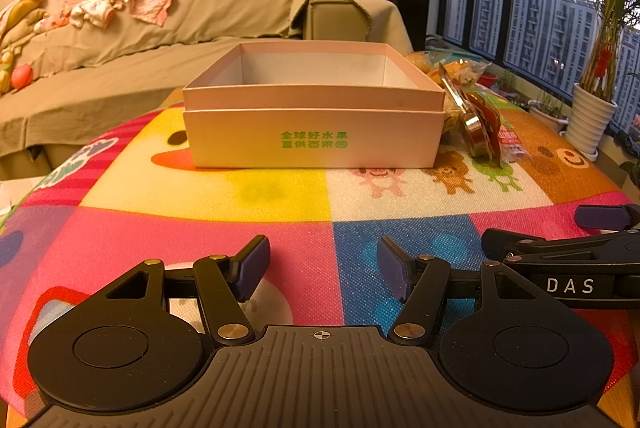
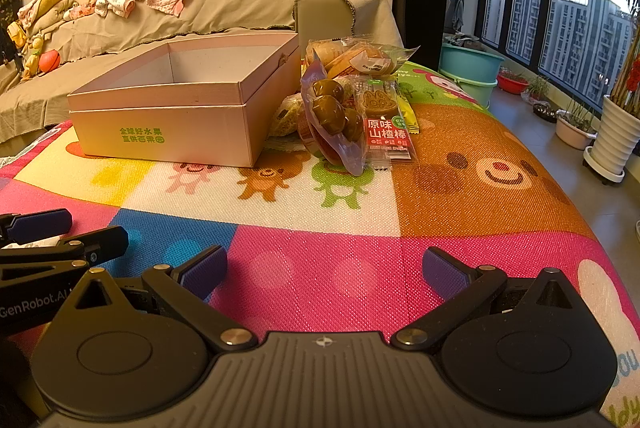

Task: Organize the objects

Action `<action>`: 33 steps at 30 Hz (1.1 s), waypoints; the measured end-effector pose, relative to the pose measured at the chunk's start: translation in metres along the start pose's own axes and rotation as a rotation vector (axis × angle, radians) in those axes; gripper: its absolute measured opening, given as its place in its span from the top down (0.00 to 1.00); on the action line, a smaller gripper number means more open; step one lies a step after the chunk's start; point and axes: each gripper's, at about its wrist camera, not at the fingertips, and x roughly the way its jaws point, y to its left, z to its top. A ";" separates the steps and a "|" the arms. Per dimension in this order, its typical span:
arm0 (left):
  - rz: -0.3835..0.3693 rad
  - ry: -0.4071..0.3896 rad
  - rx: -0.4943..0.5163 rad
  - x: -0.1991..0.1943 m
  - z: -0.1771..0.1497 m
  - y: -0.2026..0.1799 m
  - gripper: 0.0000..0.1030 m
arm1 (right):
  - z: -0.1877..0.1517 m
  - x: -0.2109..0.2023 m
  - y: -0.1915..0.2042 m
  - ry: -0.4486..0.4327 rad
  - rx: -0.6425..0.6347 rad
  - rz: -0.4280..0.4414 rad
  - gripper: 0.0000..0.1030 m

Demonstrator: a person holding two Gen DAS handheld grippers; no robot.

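An open, empty pink cardboard box with green print stands on the colourful play mat; it also shows in the right wrist view. Right of it lies a pile of wrapped snacks: a clear pack of brown round sweets, a red hawthorn-stick packet and bread packs. The pile shows in the left wrist view too. My left gripper is open and empty, low over the mat in front of the box. My right gripper is open and empty, in front of the snacks.
The mat covers a raised surface that drops off on the right. A covered sofa with clothes stands behind. Teal basins and potted plants stand on the floor by the window. The two grippers sit side by side.
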 end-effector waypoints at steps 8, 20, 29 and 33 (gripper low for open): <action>0.001 0.000 -0.001 0.000 0.000 0.000 0.36 | 0.000 0.002 0.000 0.000 -0.001 0.000 0.00; 0.002 0.001 -0.005 0.001 0.001 0.001 0.36 | 0.000 0.001 -0.001 0.006 -0.004 0.008 0.00; 0.002 0.001 -0.005 0.001 0.001 0.001 0.36 | 0.001 0.004 0.000 -0.002 -0.001 0.007 0.00; 0.002 0.001 -0.005 0.001 0.001 0.001 0.36 | 0.002 0.003 -0.001 0.002 -0.003 0.010 0.00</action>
